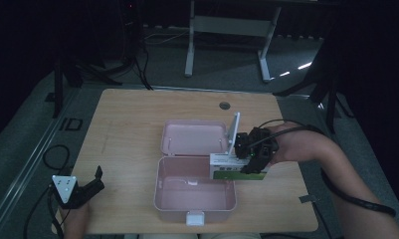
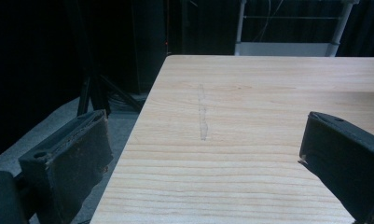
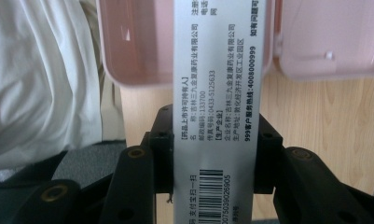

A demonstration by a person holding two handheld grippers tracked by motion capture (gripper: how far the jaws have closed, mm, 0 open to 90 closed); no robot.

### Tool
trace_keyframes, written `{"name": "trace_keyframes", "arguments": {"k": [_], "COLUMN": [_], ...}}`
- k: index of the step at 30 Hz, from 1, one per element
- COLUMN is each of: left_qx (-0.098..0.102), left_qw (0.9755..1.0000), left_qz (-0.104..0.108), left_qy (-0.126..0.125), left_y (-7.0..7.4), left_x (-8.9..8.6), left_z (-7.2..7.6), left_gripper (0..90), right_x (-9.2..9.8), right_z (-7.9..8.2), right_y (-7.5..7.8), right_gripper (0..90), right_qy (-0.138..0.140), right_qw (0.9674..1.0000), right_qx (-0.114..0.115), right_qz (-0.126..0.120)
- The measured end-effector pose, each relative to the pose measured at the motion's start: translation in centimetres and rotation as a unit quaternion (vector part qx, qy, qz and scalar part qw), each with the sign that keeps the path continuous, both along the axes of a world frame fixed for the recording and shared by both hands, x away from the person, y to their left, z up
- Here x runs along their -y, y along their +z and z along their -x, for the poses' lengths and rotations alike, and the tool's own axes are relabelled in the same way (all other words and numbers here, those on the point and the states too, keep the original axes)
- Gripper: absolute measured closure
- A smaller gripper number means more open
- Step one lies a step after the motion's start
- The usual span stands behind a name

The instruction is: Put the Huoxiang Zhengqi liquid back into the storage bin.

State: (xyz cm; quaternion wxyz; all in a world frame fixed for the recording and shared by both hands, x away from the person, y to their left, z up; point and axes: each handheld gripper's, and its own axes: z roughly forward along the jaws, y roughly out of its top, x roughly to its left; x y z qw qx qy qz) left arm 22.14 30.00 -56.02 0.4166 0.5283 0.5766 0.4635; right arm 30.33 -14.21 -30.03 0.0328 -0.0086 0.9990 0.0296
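The right gripper (image 1: pixel 250 158), jaws clamped on the medicine carton (image 1: pixel 232 167), carries it over the open pink box (image 1: pixel 194 201), lowering next, while the left gripper (image 1: pixel 90 185) waits, jaws apart.

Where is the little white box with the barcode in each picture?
High view: the white box sits right of centre, held by the right gripper over the right edge of the open pink case.
Left gripper view: bare wooden table between the open jaws, no box here.
Right gripper view: the box runs up the middle, clamped between the jaws.
Shared landmark: the wooden table; the pink case links the high and right gripper views.
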Motion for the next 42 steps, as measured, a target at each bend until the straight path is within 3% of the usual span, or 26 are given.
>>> {"name": "trace_keyframes", "arguments": {"k": [11, 17, 26, 38, 42], "left_qx": [0.000, 0.000, -0.001, -0.001, -0.001], "left_qw": [1.0000, 1.0000, 1.0000, 1.0000, 1.0000], "left_qz": [0.000, 0.002, 0.000, 0.001, 0.000], "left_qy": [0.000, -0.001, -0.001, 0.000, -0.001], "left_y": [0.0, 0.0, 0.0, 0.0, 0.0], "left_x": [0.0, -0.1, 0.0, 0.0, 0.0], "left_z": [0.0, 0.0, 0.0, 0.0, 0.0], "left_gripper": [2.3, 2.3, 2.3, 2.3, 2.3], "right_x": [-3.9, -5.8, -7.0, -7.3, -7.5], "right_z": [0.7, 1.3, 1.3, 0.9, 1.0], "right_y": [-1.0, -2.1, -4.9, -9.5, -10.8], "right_gripper": [61.6, 61.6, 61.7, 61.7, 61.7], "right_qy": [0.026, 0.042, 0.044, 0.032, 0.033], "right_qw": [0.9992, 0.9984, 0.9976, 0.9962, 0.9961], "right_qx": [-0.020, -0.030, -0.049, -0.080, -0.081], "right_qz": [-0.024, -0.021, -0.020, -0.017, -0.006]}}
